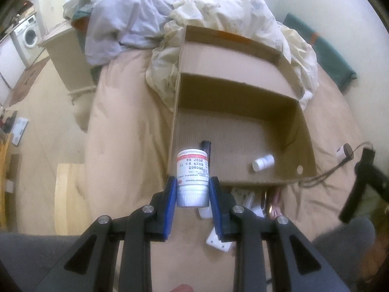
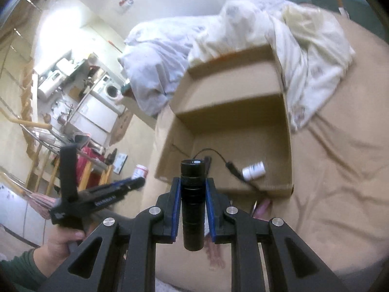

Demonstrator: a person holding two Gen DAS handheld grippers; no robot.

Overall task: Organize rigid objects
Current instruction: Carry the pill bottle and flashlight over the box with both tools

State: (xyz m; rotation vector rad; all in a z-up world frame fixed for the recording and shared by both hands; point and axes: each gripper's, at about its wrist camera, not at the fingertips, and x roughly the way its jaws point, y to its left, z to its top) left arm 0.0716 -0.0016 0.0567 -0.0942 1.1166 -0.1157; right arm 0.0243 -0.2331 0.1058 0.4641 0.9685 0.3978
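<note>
My left gripper [image 1: 192,182] is shut on a white pill bottle [image 1: 192,175] with a red-trimmed label, held at the near left edge of an open cardboard box [image 1: 299,121] on the bed. A small white bottle [image 1: 263,162] lies on its side inside the box, and a dark object [image 1: 206,147] lies behind the held bottle. My right gripper [image 2: 193,182] is shut on a black flashlight [image 2: 193,199] with a wrist cord, held just in front of the same box [image 2: 287,112]. The small bottle [image 2: 254,169] shows there too. The left gripper [image 2: 116,189] is at the lower left.
Small white items [image 1: 218,239] lie on the tan sheet [image 1: 126,121] before the box. A crumpled white duvet [image 1: 218,12] lies behind it. A nightstand [image 1: 65,56] and washing machine [image 1: 28,34] stand left. The right gripper's handle [image 1: 359,182] is at the right.
</note>
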